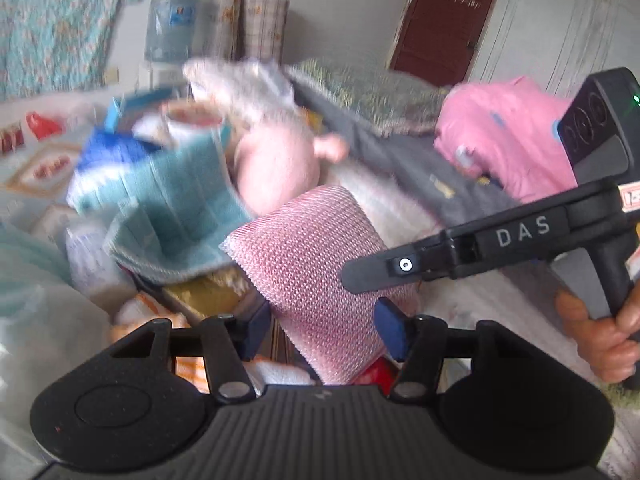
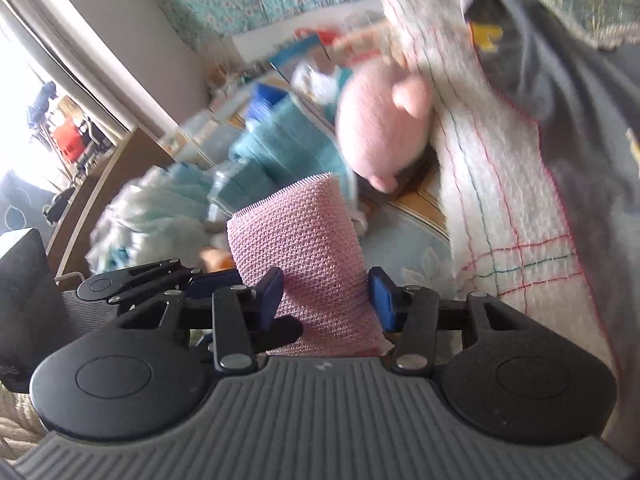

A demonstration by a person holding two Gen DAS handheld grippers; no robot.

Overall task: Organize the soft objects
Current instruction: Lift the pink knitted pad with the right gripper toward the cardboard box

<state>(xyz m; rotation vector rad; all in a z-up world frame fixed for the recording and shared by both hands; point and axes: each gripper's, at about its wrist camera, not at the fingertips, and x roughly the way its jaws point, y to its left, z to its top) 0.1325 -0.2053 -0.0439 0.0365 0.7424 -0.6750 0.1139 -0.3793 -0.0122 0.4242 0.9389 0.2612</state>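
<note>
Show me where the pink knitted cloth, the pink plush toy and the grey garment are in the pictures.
pink knitted cloth (image 2: pixel 304 248): right wrist view, middle of its knit face.
pink plush toy (image 2: pixel 372 128): right wrist view, round body.
grey garment (image 1: pixel 404 152): left wrist view, flat middle part.

Home, looks like a bedroom: floral quilt (image 1: pixel 48 28) hung on the wall, brown door (image 1: pixel 444 16), clothes, pink plush toy (image 2: pixel 376 128), towels piled on bedding.

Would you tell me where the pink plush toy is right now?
In both wrist views the pink plush toy lies centre, behind the pink mesh cloth, right of the teal towel.
</note>
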